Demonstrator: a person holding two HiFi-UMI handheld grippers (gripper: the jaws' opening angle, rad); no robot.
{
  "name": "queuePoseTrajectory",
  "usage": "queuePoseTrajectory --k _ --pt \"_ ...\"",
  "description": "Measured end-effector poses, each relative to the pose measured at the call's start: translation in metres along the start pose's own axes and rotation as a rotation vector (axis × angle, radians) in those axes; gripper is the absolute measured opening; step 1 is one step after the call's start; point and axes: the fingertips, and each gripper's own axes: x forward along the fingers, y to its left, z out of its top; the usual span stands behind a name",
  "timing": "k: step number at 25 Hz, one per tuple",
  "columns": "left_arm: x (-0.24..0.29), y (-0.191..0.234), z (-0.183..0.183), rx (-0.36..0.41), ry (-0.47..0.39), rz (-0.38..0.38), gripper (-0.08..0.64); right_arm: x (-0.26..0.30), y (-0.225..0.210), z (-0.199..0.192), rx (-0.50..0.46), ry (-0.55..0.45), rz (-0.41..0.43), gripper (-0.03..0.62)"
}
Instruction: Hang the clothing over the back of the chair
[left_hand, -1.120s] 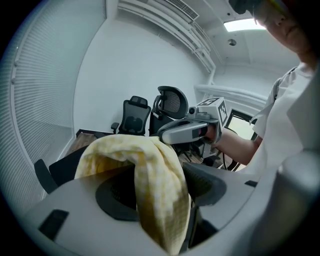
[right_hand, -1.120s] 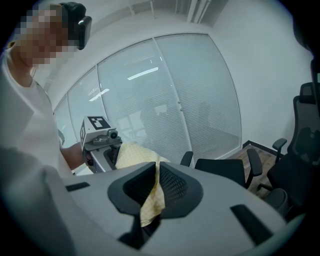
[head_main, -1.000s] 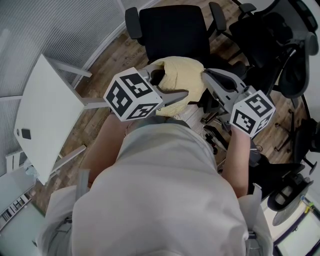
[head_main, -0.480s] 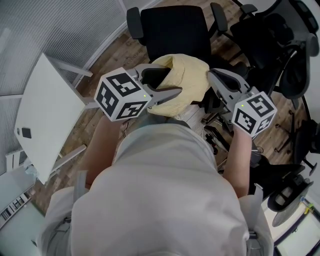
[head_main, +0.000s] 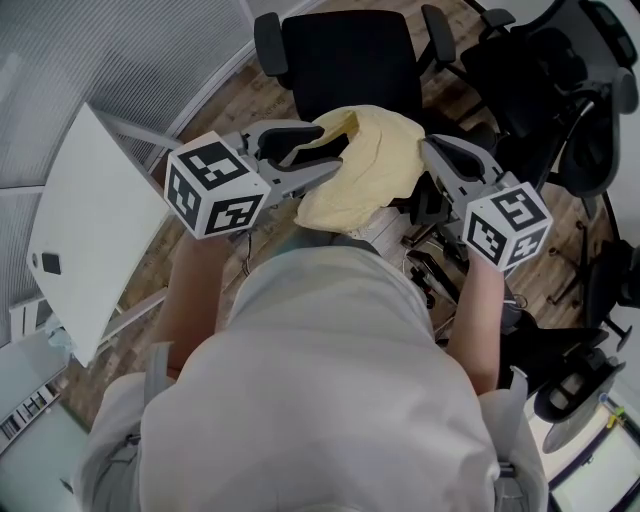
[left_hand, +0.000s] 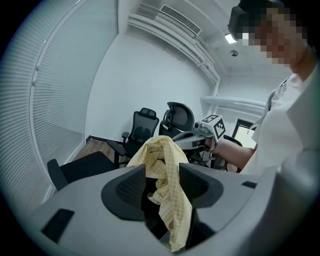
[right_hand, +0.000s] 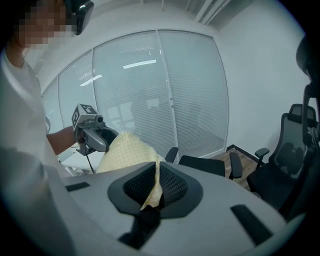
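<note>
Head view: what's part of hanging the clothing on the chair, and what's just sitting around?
Part of the job:
yellow cloth
black chair ahead
left gripper, jaws closing with the cloth between them
right gripper, shut on the cloth

Just lying about:
white table
small dark thing on it
spare chairs at right

Office setting, indicated by a black swivel chair (head_main: 350, 60) at upper centre, a white desk (head_main: 90, 230) at left, and blind-covered glass partitions (right_hand: 150, 90).

Yellow cloth (head_main: 365, 165): lower edge hidden behind the person's torso (head_main: 320, 380). Small dark item (head_main: 52, 267) on white table (head_main: 90, 220): too small to identify.
</note>
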Motion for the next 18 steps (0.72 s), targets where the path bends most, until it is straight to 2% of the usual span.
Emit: queuePoseTrajectory --k 7,12,18 --pt "-0.007 0.004 0.011 0.044 -0.098 0.063 0.147 0.005 0.004 -0.003 -0.052 0.033 -0.022 0.041" --pt "-0.007 0.001 0.015 0.06 -0.142 0.078 0.109 0.013 0.006 -0.005 -0.114 0.071 -0.043 0.043" --pt "-0.023 0.0 0.038 0.001 -0.325 0.06 0.054 0.016 0.005 -0.004 -0.127 0.064 -0.051 0.043"
